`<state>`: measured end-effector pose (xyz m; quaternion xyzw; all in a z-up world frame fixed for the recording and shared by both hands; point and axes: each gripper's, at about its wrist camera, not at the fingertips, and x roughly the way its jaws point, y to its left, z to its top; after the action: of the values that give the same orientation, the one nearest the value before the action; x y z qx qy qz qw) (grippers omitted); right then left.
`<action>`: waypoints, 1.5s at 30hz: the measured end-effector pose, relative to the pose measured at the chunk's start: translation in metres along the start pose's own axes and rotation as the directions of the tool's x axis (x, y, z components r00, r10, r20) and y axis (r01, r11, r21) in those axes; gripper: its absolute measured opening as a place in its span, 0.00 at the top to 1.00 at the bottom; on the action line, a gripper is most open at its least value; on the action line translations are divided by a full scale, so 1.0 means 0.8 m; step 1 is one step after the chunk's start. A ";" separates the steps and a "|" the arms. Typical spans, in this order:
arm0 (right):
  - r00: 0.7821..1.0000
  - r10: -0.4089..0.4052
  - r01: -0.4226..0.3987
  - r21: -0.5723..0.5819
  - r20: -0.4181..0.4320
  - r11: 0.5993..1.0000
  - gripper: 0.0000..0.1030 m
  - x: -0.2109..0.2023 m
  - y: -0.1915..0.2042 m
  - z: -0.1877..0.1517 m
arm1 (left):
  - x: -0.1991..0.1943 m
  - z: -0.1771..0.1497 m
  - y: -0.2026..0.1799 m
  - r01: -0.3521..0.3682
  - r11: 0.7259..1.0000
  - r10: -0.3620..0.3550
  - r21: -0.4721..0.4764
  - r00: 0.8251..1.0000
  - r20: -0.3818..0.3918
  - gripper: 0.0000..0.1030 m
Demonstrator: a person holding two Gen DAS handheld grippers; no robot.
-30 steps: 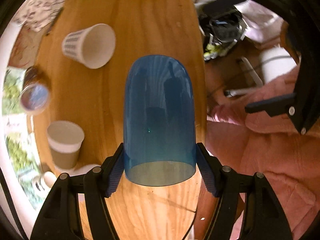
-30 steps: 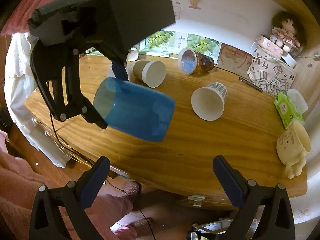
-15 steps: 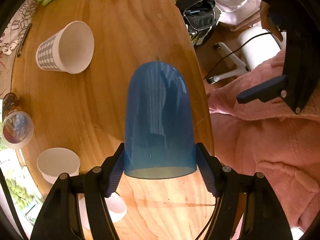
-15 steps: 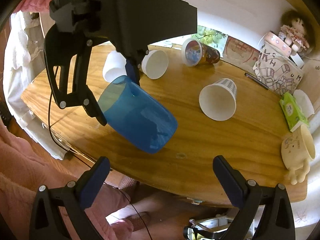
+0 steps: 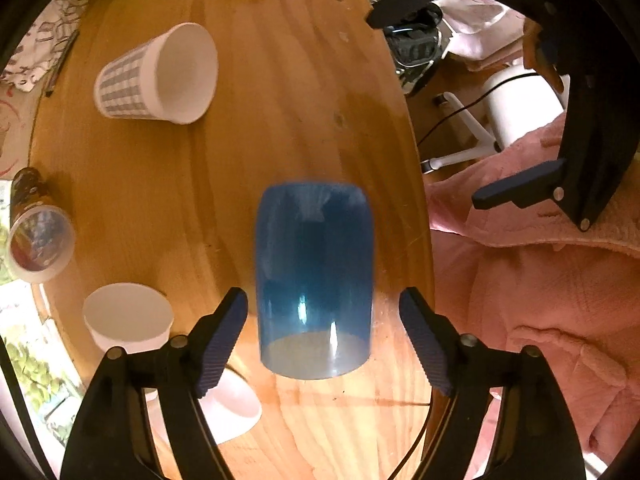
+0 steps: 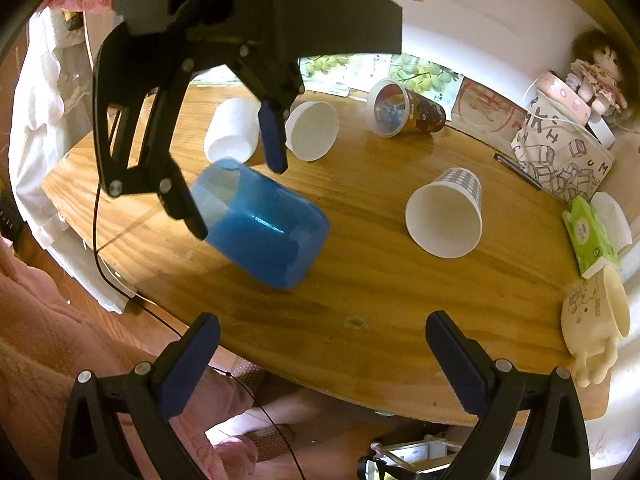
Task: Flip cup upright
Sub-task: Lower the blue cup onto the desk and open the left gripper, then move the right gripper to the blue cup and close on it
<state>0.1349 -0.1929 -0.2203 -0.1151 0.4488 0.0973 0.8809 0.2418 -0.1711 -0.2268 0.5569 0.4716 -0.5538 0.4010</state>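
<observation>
A translucent blue cup (image 5: 314, 276) sits tilted on the wooden table (image 5: 280, 100), its open mouth toward my left gripper. In the right wrist view the blue cup (image 6: 260, 226) leans with its base down on the table. My left gripper (image 5: 324, 340) is open, its pads clear of the cup on both sides; it shows in the right wrist view (image 6: 236, 184) above the cup's mouth. My right gripper (image 6: 320, 364) is open and empty, off the table's near edge.
Lying on the table are a checked paper cup (image 6: 444, 216), two white cups (image 6: 314, 130) (image 6: 232, 130), and a printed plastic cup (image 6: 400, 110). At the right are a cream mug (image 6: 596, 316), a green tissue pack (image 6: 588, 232) and a bag (image 6: 560, 160).
My left gripper has opened and let go of the blue cup. The cup has dropped toward the table and tilted, and the gripper has drawn back a little.
</observation>
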 end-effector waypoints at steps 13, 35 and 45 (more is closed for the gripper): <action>0.998 0.038 -0.034 -0.102 0.046 0.994 0.00 -0.012 0.011 0.000 | -0.055 -0.037 -0.008 -0.092 0.973 0.120 -0.214 0.985 0.125 0.21; 0.982 0.121 -0.074 -0.296 0.144 0.952 0.00 -0.033 0.054 0.004 | -0.089 -0.153 -0.078 0.132 0.307 0.502 -0.943 0.819 0.278 0.21; 0.973 0.151 -0.123 -0.167 0.172 0.978 0.00 -0.041 0.068 0.000 | -0.063 -0.183 -0.146 0.215 -0.012 0.605 -0.977 0.779 0.164 0.21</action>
<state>0.1007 -0.1431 -0.1996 -0.1425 0.3635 0.2029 0.8980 0.1663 -0.0062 -0.1580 -0.0147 0.4820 -0.1289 0.8665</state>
